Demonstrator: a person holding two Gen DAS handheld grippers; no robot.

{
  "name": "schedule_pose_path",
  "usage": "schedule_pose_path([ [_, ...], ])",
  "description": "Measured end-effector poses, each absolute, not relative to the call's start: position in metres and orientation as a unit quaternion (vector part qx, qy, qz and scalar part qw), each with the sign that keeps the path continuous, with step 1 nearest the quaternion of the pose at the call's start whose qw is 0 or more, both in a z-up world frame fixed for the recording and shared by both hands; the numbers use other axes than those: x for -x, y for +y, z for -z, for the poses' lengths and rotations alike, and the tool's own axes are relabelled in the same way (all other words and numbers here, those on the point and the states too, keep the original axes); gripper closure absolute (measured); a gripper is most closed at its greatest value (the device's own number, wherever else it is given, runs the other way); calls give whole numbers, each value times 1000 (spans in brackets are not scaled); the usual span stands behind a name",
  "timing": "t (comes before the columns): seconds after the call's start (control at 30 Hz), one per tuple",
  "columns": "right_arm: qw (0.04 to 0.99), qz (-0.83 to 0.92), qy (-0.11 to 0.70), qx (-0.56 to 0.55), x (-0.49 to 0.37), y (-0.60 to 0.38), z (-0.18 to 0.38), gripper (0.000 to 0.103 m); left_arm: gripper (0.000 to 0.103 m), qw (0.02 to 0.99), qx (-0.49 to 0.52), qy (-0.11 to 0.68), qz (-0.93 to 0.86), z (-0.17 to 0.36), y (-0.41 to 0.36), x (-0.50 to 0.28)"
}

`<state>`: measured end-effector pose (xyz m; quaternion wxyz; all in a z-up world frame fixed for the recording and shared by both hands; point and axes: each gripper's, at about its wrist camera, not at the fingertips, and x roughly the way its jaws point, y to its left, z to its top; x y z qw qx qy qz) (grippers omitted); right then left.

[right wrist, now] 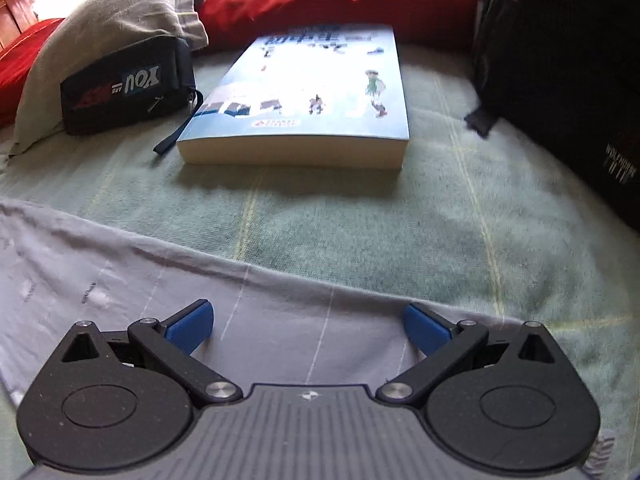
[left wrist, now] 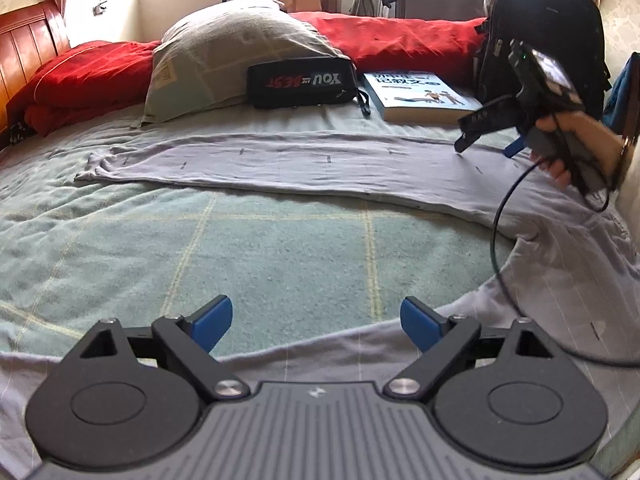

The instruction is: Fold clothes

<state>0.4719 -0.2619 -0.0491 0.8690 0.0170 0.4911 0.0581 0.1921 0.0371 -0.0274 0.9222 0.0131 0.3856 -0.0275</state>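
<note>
A grey garment (left wrist: 280,168) with small dark dashes lies in a long strip across the green checked bed cover (left wrist: 248,256), curving round on the right towards the near edge. My left gripper (left wrist: 316,326) is open above the near grey fabric and the cover, with nothing between its blue pads. In the left wrist view a hand holds my right gripper (left wrist: 486,148) over the strip's right end. In its own view the right gripper (right wrist: 308,330) is open, its blue pads wide apart just above the garment's (right wrist: 120,280) far edge, holding nothing.
At the back lie a thick book (right wrist: 304,92), a black pouch with lettering (left wrist: 300,82), a grey pillow (left wrist: 224,52) and red bedding (left wrist: 400,40). A black backpack (left wrist: 548,28) stands at the right. A black cable (left wrist: 500,232) hangs from the right gripper. A wooden headboard (left wrist: 28,36) is at the left.
</note>
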Motion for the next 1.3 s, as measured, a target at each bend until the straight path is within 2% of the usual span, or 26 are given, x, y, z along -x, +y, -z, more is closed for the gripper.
schedule_pose_path([
  [0.2,857,-114,502,30,-402,-262,15,0,12,918,-21,395,34,32,30,-191],
  [0.4,841,-97,523,94,-337,-264,34,0,12,911,-38,406,56,37,14,-186],
  [0.53,856,-72,511,46,-347,-275,58,0,12,909,-44,409,67,37,8,-177],
  [0.77,874,-73,481,-6,-337,-282,32,0,12,912,-57,404,50,34,14,-160],
  [0.93,863,-126,487,58,-282,-249,22,0,12,908,-64,413,38,41,27,-161],
  [1.13,861,-177,469,85,-221,-203,29,0,12,902,-51,428,36,62,41,-166],
  [1.3,858,-183,468,103,-217,-159,48,0,5,908,-25,416,45,71,56,-176],
])
